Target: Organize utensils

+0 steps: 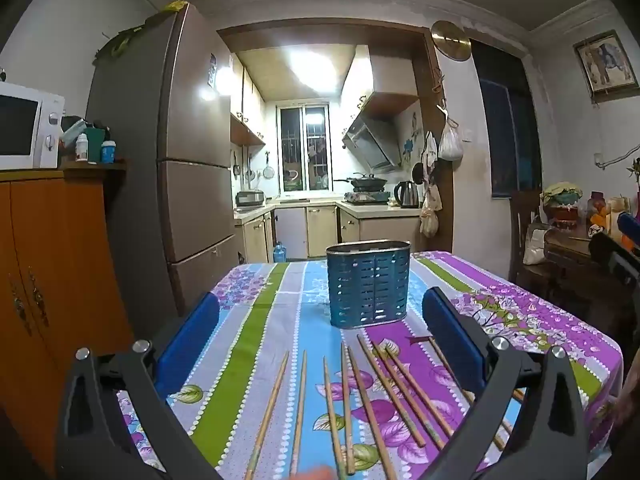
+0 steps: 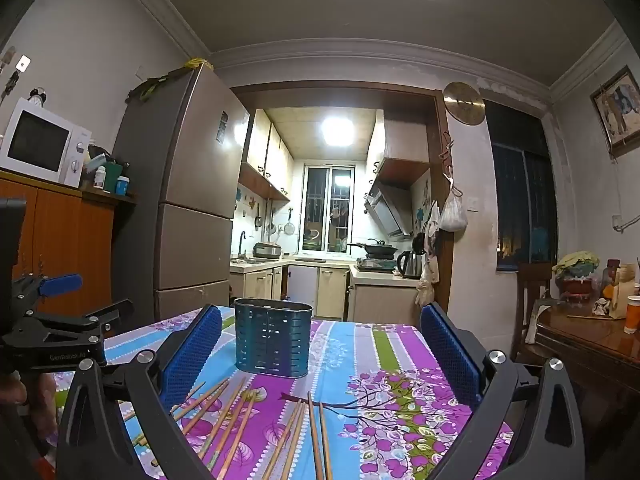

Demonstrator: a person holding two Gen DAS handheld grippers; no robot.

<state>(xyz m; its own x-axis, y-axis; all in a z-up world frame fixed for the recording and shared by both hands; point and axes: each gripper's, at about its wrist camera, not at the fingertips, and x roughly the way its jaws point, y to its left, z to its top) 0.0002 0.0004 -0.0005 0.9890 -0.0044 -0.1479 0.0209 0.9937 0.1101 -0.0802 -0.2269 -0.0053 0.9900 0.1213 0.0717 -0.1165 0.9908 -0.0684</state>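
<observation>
A blue perforated utensil holder (image 1: 368, 283) stands upright on the floral striped tablecloth (image 1: 260, 312), empty as far as I can see. Several wooden chopsticks (image 1: 376, 396) lie loose on the cloth in front of it. My left gripper (image 1: 320, 324) is open and empty, hovering above the chopsticks and short of the holder. In the right wrist view the holder (image 2: 273, 338) sits left of centre and the chopsticks (image 2: 256, 428) lie near the front. My right gripper (image 2: 320, 344) is open and empty above them. The left gripper (image 2: 60, 320) shows at the left edge.
A second wooden table (image 2: 592, 340) with cups and clutter stands to the right, with a chair (image 2: 532, 308) beside it. An orange cabinet (image 1: 52, 272) with a microwave (image 1: 28, 126) and a tall fridge (image 1: 192, 160) stand left. The kitchen lies beyond the table's far edge.
</observation>
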